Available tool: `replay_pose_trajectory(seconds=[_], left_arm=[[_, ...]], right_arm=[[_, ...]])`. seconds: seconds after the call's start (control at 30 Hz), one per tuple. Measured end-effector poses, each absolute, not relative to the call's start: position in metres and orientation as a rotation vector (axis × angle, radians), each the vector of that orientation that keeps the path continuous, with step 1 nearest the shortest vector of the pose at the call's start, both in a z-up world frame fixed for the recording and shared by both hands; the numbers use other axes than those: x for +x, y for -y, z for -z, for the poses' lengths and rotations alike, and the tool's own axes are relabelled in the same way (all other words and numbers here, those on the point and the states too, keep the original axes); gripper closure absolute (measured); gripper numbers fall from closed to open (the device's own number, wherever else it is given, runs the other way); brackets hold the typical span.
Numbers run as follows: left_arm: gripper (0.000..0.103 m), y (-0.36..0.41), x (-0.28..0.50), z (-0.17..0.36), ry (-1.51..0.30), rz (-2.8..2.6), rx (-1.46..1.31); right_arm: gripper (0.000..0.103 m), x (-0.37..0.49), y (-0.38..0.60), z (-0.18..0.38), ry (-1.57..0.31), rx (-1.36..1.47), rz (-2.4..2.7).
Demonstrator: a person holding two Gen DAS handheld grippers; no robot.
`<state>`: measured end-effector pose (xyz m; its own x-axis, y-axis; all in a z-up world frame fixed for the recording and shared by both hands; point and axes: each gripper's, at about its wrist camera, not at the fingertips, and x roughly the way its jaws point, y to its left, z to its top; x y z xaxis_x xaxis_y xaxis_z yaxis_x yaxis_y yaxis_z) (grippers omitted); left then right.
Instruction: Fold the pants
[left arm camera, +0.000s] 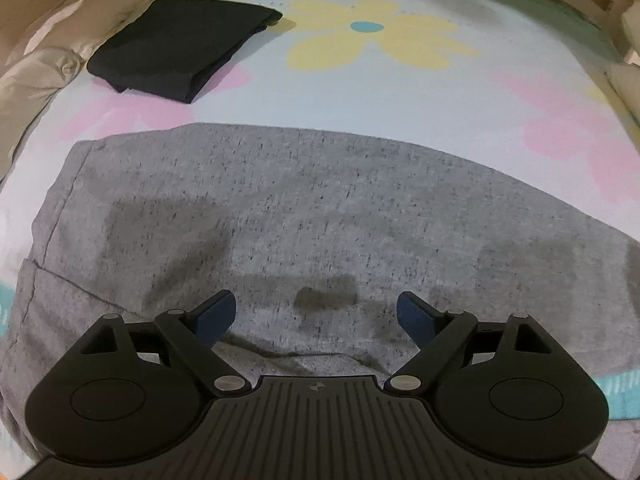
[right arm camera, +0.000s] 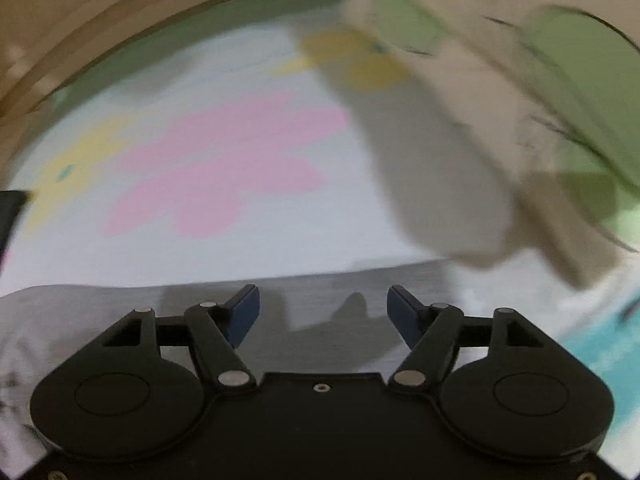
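Grey heathered pants lie spread flat on a floral bedsheet, filling the lower half of the left wrist view. My left gripper is open and empty, hovering just above the grey fabric near its front edge. In the blurred right wrist view the same grey pants show as a band along the bottom. My right gripper is open and empty above that fabric edge.
A folded black garment lies at the far left of the bed. Beige bedding is bunched at the left edge. A beige and green quilt or pillow lies at the right. A wooden bed frame runs along the far side.
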<state>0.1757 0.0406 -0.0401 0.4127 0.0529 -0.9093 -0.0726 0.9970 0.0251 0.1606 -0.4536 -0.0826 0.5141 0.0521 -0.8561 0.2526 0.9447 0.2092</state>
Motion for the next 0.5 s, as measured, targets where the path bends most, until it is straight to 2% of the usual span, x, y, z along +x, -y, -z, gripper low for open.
replay_pose_trajectory(seconds=[0.13, 0.23, 0.33, 0.5], left_arm=[[0.015, -0.039, 0.175, 0.039, -1.117, -0.076, 0.020], [0.015, -0.040, 0.176, 0.043, -1.110, -0.069, 0.033], [0.015, -0.043, 0.178, 0.046, -1.114, -0.063, 0.022], [0.015, -0.043, 0.181, 0.049, -1.118, -0.047, -0.008]], right_arm=[[0.030, 0.160, 0.475, 0.109, -1.079, 0.229, 0.155], [0.029, 0.161, 0.487, 0.127, -1.101, 0.264, 0.129], [0.015, 0.163, 0.494, 0.135, -1.079, 0.319, 0.042], [0.010, 0.175, 0.480, 0.142, -1.051, 0.367, -0.074]])
